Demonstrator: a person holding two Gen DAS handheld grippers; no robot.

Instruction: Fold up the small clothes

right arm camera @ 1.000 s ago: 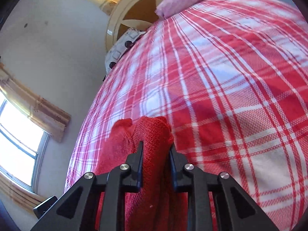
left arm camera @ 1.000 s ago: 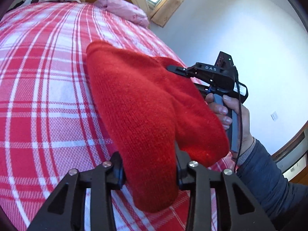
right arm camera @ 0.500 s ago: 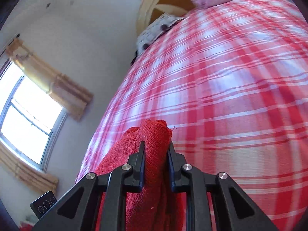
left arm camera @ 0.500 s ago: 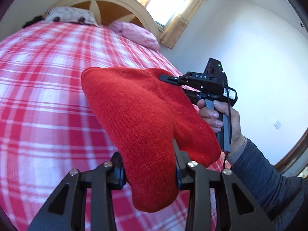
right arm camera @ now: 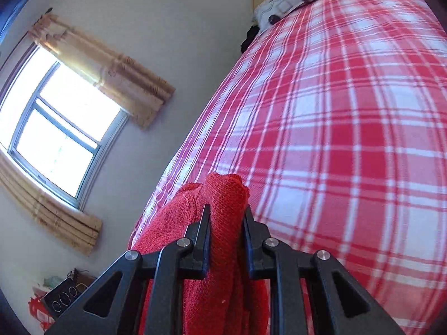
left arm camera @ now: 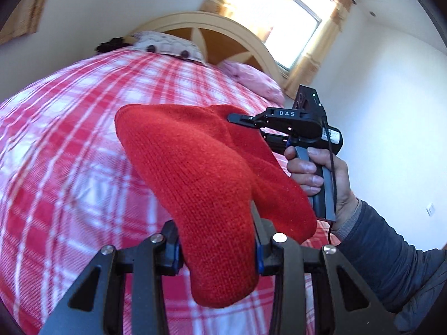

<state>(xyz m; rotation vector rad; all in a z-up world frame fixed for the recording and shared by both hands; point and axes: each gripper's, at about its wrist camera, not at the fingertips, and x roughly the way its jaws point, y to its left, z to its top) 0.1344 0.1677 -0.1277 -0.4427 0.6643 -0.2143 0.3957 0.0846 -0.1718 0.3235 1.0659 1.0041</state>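
I have the red knit garment [left arm camera: 204, 173] pinched in my left hand-held gripper [left arm camera: 218, 240], and its far end is clamped in my right hand-held gripper [right arm camera: 226, 223]. It hangs stretched between them above the plaid bed [left arm camera: 61, 145].

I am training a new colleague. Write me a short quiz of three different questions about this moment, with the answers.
1. True or false: the red knit garment lies flat on the plaid bedcover.
2. Which tongs grip the garment? A) left only B) right only C) both
3. Fill in: behind the bed's far end stands a curved wooden ____.

Key
1. False: it hangs lifted above the bedcover.
2. C: the left tongs and the right tongs each pinch it.
3. headboard
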